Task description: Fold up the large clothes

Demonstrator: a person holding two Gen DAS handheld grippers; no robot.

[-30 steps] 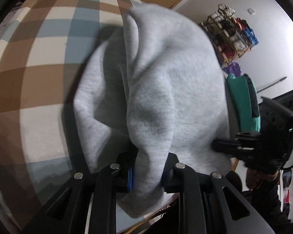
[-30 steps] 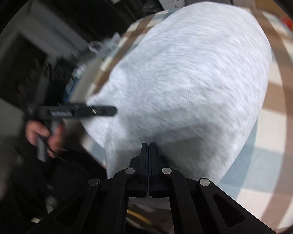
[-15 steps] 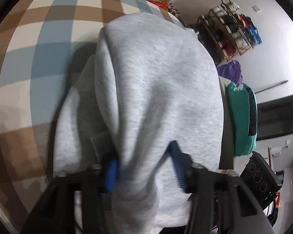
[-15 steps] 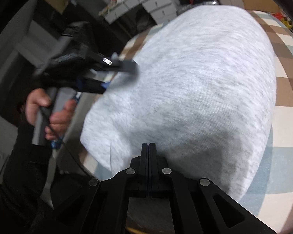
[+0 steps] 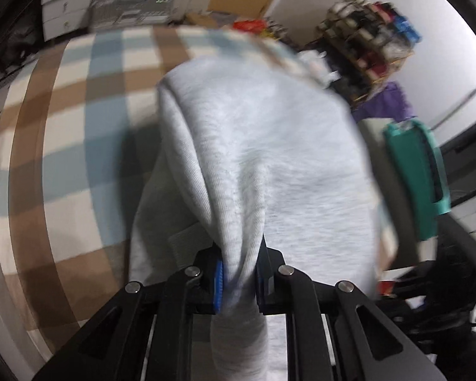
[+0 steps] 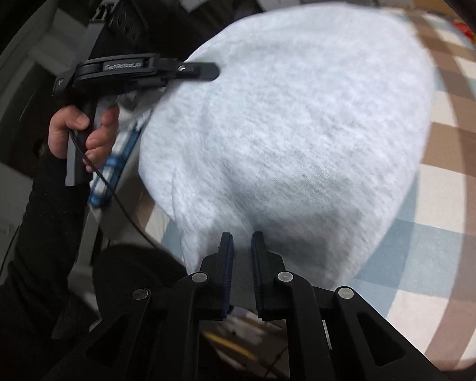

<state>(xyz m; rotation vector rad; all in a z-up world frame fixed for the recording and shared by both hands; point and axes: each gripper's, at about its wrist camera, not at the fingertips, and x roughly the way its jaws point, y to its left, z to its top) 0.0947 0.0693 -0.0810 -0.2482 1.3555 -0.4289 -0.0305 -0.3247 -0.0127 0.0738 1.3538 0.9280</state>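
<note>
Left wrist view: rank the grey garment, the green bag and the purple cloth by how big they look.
1. Grey garment, by far the largest, though nearest the camera.
2. Green bag.
3. Purple cloth, smallest, but farther off and partly hidden.

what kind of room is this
Probably a cluttered home or workshop room: a checked cloth covers the table, a white drawer unit stands behind it, and a shelf crammed with small items lines the wall.

Checked cloth (image 5: 66,146) lies bare left of sweatshirt (image 5: 269,158).
</note>
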